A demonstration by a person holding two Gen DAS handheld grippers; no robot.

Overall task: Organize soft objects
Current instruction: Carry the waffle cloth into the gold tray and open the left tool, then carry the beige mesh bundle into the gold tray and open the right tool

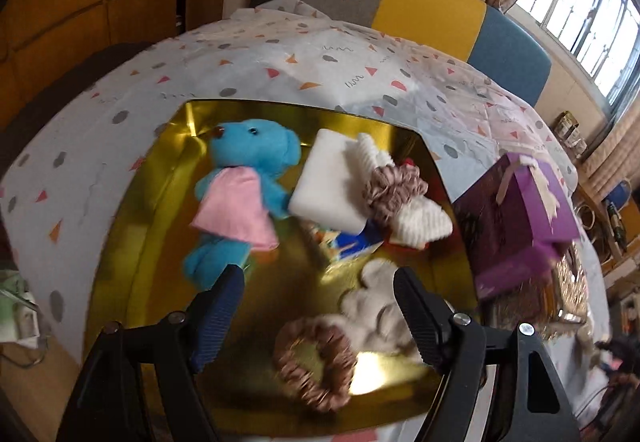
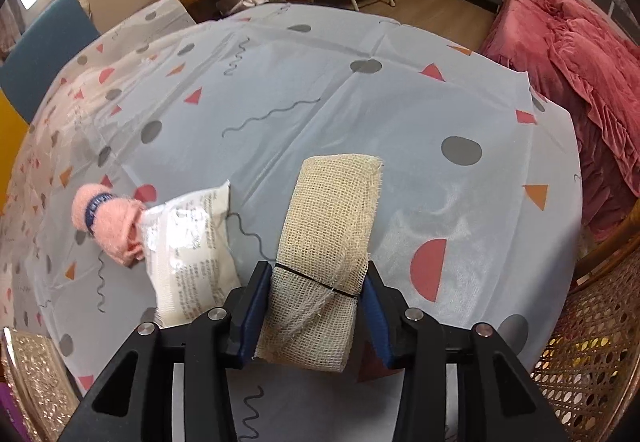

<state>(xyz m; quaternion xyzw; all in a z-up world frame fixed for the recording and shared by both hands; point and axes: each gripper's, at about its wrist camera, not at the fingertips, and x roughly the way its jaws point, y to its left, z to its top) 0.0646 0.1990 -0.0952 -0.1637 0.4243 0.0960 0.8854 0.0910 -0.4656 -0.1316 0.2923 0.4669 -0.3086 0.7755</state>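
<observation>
In the left wrist view a gold tray (image 1: 132,226) holds a blue teddy bear in a pink dress (image 1: 244,185), a white foam block (image 1: 332,181), a white knit cloth with a brown scrunchie (image 1: 396,185), a grey plush piece (image 1: 372,306) and another brown scrunchie (image 1: 316,366). My left gripper (image 1: 320,286) is open and empty above the tray. In the right wrist view my right gripper (image 2: 316,278) is shut on a beige mesh cloth roll (image 2: 328,226) tied with a black band. A white printed packet (image 2: 188,254) and a pink rolled cloth (image 2: 108,222) lie to its left.
A purple gift box (image 1: 516,217) stands right of the tray, with a gold patterned box (image 1: 560,290) beside it. The patterned tablecloth (image 2: 360,113) covers the table. A wicker chair (image 2: 592,330) is at the right edge, and a red blanket (image 2: 572,53) lies beyond.
</observation>
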